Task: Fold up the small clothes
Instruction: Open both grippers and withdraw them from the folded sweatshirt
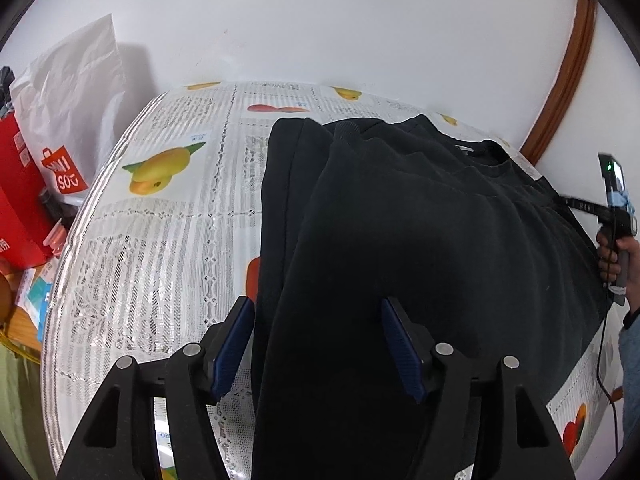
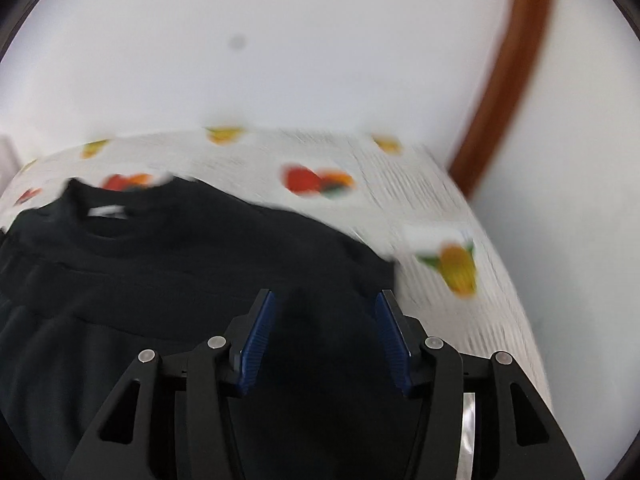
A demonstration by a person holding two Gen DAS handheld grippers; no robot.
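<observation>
Left wrist view looks steeply down, close over the black sweatshirt (image 1: 400, 240) on the fruit-print tablecloth (image 1: 168, 216), facing the white wall. Right wrist view, blurred, shares sweatshirt, cloth and wall.

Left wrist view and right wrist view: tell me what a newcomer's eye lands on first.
A black garment dominates, spread over the middle of a table covered by a fruit-printed cloth set against a white wall. The left gripper hangs over its near part with jaws apart, and the right gripper, in a motion-blurred picture, stands open above the cloth near the collar. To the left of the table stands a white shopping bag with a red logo.
</observation>
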